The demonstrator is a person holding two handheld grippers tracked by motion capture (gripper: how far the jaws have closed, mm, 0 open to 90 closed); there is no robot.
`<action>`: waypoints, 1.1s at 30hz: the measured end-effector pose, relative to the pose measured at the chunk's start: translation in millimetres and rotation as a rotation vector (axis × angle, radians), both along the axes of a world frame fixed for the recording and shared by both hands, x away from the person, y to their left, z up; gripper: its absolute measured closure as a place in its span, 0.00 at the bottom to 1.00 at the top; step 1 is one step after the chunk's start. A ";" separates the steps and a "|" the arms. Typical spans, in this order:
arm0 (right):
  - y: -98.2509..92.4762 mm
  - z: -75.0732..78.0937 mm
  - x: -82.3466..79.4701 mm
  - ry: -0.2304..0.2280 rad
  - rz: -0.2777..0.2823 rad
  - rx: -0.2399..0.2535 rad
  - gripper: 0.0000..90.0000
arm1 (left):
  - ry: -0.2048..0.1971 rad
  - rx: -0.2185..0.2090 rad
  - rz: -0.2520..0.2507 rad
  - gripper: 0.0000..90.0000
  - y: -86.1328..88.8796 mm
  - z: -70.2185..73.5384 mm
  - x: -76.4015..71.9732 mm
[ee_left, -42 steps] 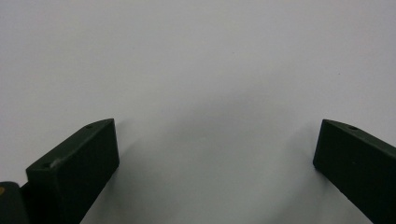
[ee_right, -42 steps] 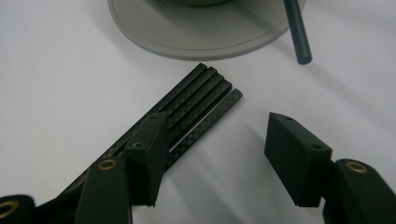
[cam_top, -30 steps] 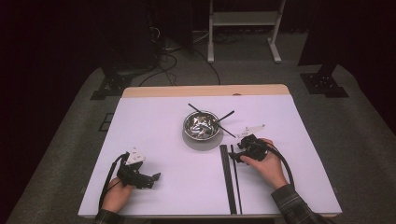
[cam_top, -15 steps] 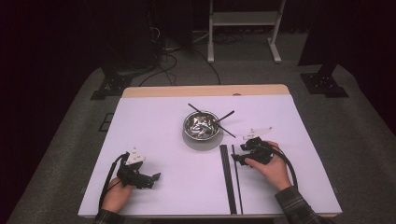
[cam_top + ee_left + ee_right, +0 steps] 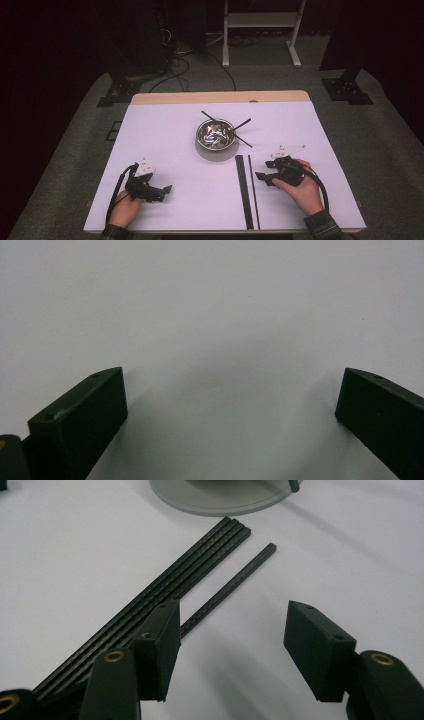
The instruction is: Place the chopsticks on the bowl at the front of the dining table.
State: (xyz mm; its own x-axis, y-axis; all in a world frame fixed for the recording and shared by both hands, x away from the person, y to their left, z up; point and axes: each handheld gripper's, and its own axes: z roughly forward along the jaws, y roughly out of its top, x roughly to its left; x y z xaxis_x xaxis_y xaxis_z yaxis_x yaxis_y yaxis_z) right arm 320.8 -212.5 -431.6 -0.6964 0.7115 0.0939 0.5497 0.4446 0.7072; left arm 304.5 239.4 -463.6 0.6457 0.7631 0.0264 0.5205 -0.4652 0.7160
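Observation:
A bundle of several black rods lies on the white table, running from the bowl toward the near edge. One single rod lies just to its right. In the right gripper view the bundle and the single rod pass behind the left jaw. My right gripper sits just right of the rods, pointing left, open and holding nothing. My left gripper rests at the near left, open over bare table.
A metal bowl on a grey mat stands mid-table, with a few black rods sticking out over its rim. The bowl's grey mat lies just beyond the rods' far ends. Cables and stand legs lie on the floor behind the table.
My right gripper has slid to the right and a little toward the near edge, away from the rods, jaws unchanged. The left gripper has stayed where it was.

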 end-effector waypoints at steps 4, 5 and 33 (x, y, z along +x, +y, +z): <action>-3.3 0.2 -11.0 0.000 0.005 0.006 0.43 | 0.000 0.000 0.000 0.00 0.0 0.0 0.0; -3.9 0.0 -13.6 -0.001 0.005 0.005 0.43 | 0.001 0.000 0.000 0.00 0.0 0.0 0.0; 6.6 -16.0 -77.2 0.022 0.076 0.013 0.43 | 0.000 0.000 0.000 0.00 -0.1 0.0 0.0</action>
